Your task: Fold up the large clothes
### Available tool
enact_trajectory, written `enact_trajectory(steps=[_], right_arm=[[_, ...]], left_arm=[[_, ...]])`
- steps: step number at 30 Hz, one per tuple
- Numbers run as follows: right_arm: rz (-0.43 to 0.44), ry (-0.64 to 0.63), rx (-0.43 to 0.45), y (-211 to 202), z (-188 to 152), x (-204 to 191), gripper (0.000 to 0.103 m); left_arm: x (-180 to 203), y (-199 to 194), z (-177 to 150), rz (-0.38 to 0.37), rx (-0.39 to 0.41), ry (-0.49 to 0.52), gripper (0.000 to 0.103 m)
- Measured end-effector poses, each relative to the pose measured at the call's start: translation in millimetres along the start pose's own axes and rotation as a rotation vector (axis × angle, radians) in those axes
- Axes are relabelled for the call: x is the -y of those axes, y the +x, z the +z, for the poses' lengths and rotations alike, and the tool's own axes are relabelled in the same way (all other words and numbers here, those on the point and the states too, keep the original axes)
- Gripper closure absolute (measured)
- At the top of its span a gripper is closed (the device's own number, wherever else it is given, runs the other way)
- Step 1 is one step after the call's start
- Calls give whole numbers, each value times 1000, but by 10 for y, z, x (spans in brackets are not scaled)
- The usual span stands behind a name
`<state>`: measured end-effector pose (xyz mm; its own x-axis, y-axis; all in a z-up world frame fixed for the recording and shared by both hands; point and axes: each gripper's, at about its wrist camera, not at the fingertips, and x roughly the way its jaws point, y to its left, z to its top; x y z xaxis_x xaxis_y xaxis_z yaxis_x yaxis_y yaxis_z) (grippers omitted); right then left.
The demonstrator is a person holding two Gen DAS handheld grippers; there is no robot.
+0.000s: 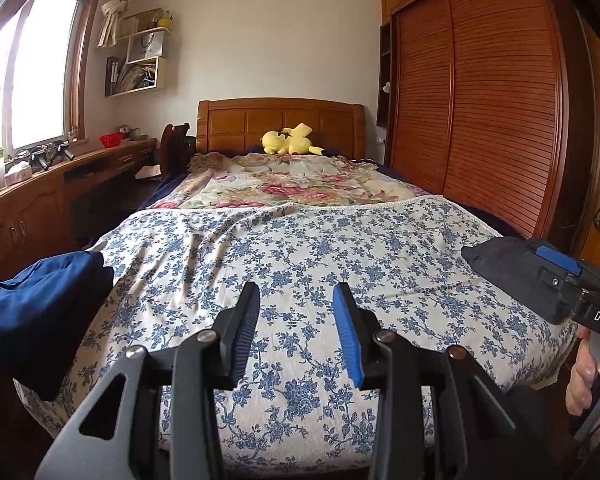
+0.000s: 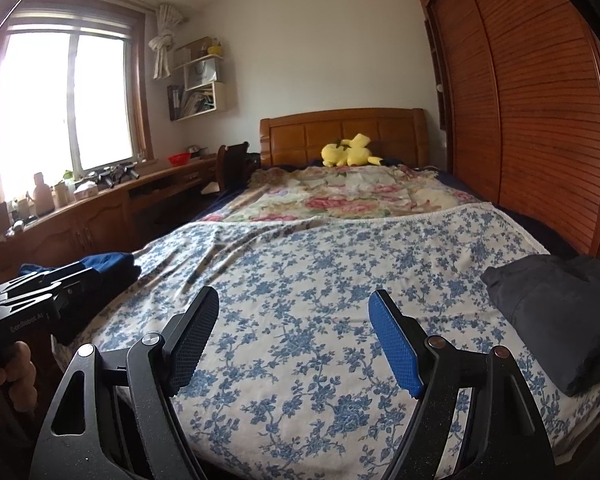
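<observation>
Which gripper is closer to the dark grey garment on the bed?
Right. The right gripper hovers open over the bed's foot, beside the dark grey garment at the right edge; the left gripper is farther left, nearer the blue garment.

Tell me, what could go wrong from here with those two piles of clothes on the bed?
The blue garment hangs over the bed's left edge, so a careless tug could drag it to the floor. The dark folded garment sits near the right edge and might be knocked off too. Both the left gripper and the right gripper hold nothing, and could catch the flowered cover instead.
</observation>
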<state>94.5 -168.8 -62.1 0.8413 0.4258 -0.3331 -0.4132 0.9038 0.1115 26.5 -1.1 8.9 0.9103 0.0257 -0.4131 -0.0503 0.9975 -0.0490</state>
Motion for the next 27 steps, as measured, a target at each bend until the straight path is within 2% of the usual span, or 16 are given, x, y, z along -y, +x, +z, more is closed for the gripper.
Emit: enact_trajectory(steps=[27], right_arm=[[2,4,4,-16,5,-42,24]], left_arm=[[73,-106,-1,-9,11,11,66]])
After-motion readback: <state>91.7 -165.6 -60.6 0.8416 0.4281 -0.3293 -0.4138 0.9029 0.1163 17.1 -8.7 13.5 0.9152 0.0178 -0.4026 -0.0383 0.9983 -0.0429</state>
